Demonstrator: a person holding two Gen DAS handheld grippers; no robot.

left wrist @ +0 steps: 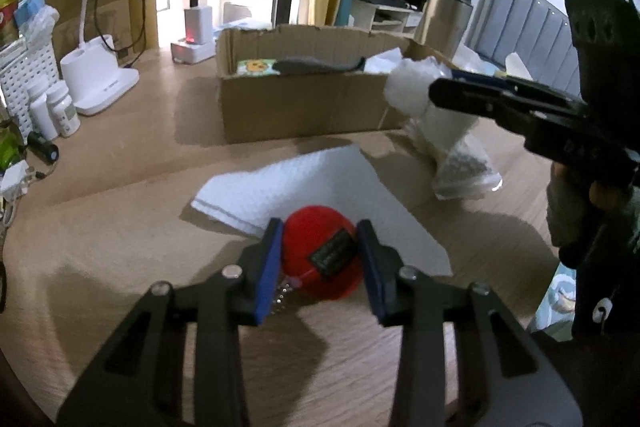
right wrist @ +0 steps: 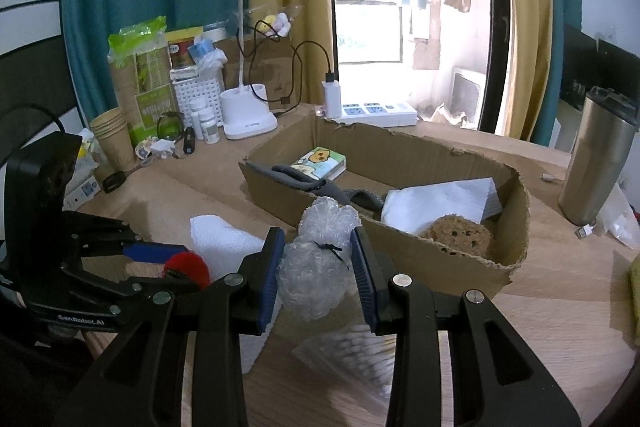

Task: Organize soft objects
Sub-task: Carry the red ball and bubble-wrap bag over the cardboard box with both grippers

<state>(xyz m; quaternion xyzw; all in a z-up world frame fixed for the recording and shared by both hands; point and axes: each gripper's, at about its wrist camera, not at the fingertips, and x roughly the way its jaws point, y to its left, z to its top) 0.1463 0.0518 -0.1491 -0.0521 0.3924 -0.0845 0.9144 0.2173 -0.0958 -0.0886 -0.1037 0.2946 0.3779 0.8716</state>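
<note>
My left gripper is shut on a red plush ball with a black tag and holds it just above a white foam sheet on the wooden table. It also shows in the right wrist view, with the red ball in it. My right gripper is shut on a tied bubble-wrap bundle, held up near the front wall of the cardboard box. The bundle shows in the left wrist view in the right gripper. The box holds a brown plush, white sheets, a grey item and a small book.
A white desk lamp, power strip, pill bottles, paper cups and a white basket crowd the table's back left. A steel tumbler stands right of the box. A clear bag lies by the box.
</note>
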